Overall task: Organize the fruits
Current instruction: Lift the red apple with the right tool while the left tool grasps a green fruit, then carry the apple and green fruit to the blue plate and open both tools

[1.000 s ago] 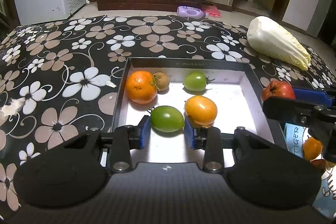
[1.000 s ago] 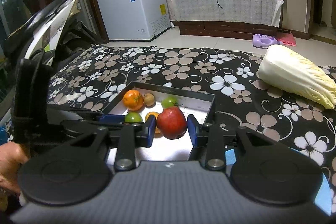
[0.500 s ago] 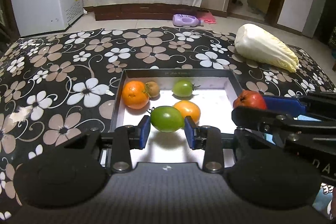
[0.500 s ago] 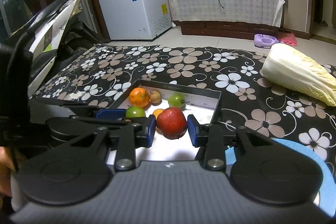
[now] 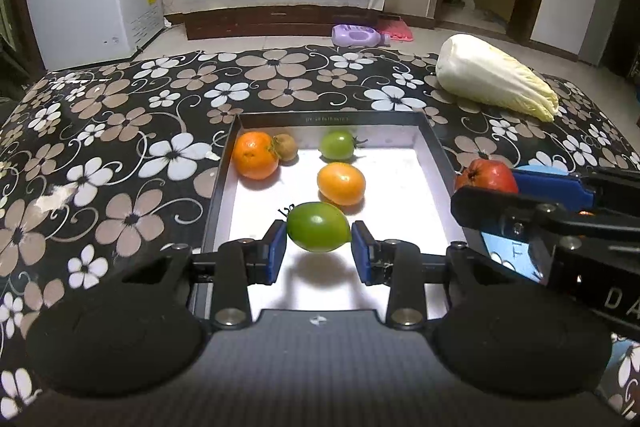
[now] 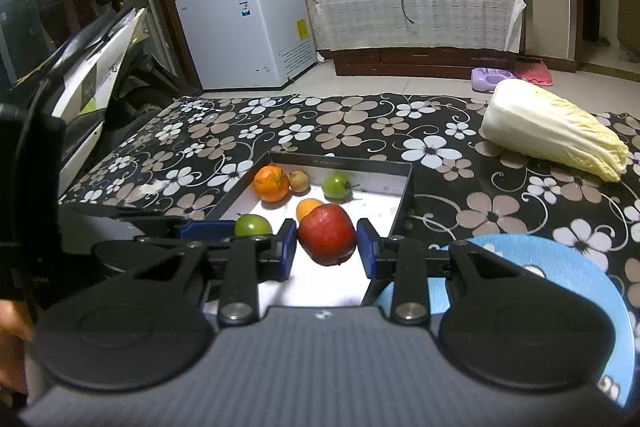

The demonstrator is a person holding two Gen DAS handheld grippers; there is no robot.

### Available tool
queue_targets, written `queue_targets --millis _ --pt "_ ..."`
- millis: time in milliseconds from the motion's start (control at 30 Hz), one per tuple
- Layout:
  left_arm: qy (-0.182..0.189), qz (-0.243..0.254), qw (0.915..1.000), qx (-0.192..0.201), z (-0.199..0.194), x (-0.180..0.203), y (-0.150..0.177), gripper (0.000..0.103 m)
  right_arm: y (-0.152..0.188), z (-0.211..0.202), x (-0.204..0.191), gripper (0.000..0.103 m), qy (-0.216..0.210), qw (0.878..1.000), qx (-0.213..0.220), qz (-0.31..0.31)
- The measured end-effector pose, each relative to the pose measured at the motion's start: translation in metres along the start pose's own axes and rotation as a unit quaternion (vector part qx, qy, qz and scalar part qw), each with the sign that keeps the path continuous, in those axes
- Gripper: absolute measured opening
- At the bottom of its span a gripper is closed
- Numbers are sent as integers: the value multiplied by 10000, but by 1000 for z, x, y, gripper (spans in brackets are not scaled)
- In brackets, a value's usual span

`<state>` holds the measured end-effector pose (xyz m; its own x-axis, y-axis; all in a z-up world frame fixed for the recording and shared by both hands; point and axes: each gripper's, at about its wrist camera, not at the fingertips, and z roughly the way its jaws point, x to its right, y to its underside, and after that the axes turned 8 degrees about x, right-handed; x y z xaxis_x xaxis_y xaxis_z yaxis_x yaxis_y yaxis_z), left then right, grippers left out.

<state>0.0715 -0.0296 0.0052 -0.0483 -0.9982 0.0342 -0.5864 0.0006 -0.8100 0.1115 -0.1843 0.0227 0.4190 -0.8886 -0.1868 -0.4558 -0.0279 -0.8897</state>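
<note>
A green tomato [image 5: 318, 231] is pinched between the blue pads of the left gripper [image 5: 319, 251], held in the air above the white floor of an open black-walled tray [image 5: 436, 147], with its shadow on the floor beneath. A second ago this tomato sat low on the tray floor beside the orange tomato; now it is lifted clear of it and the whole tray looks farther below the camera. The right gripper [image 6: 327, 247] is clamped on a red apple [image 6: 327, 239], as it was a second ago, and now hangs over the tray's near right part rather than beside its right wall.

Inside the tray, an orange tomato [image 5: 341, 183] lies just beyond the lifted one. A mandarin [image 5: 255, 160] sits in the far left corner, touching a small brown fruit [image 5: 285, 147]. A second green tomato [image 5: 338, 145] rests near the far wall, apart from the others.

In the left wrist view the right gripper's black arm crosses the right edge, hiding part of a blue plate [image 6: 560, 267] that sits just beside the tray's right wall. The tray and plate rest on a dark cloth with a flower print [image 5: 120, 131]. A napa cabbage [image 5: 494, 83] lies well apart at the far right. Beyond the table stand a white chest freezer [image 6: 244, 39] and a covered low cabinet [image 6: 420, 19].
</note>
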Motion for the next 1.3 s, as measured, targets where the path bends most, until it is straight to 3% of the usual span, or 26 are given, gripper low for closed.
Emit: queue_targets --millis 433,1300 --pt "12 36 10000 80 -39 18 16 41 15 -39 2 36 90 9999 57 118" --pt "815 659 9943 215 -49 116 26 41 22 -85 58 36 635 9975 147 279"
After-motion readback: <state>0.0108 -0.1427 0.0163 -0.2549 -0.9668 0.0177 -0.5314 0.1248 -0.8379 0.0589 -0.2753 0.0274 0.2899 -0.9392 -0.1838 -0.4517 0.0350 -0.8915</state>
